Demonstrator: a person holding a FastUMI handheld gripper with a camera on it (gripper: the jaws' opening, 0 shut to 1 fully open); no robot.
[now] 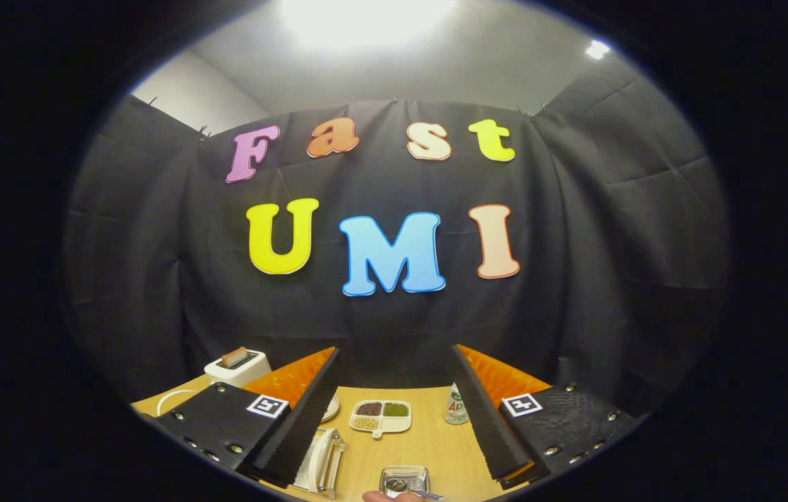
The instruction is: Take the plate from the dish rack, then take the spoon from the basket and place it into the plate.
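On the wooden desk (pixel 429 436) we see our claw (pixel 394 418) spread wide, empty, above the dish rack (pixel 322 461) and basket (pixel 404 480).

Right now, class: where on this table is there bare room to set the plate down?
Between the open gripper fingers: bare wood bordered by the divided snack tray, the bottle and the metal basket. Crowded by the dish rack holding the plate, behind the left finger.

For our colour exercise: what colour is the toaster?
White toaster, left of the open claw; gripper view.
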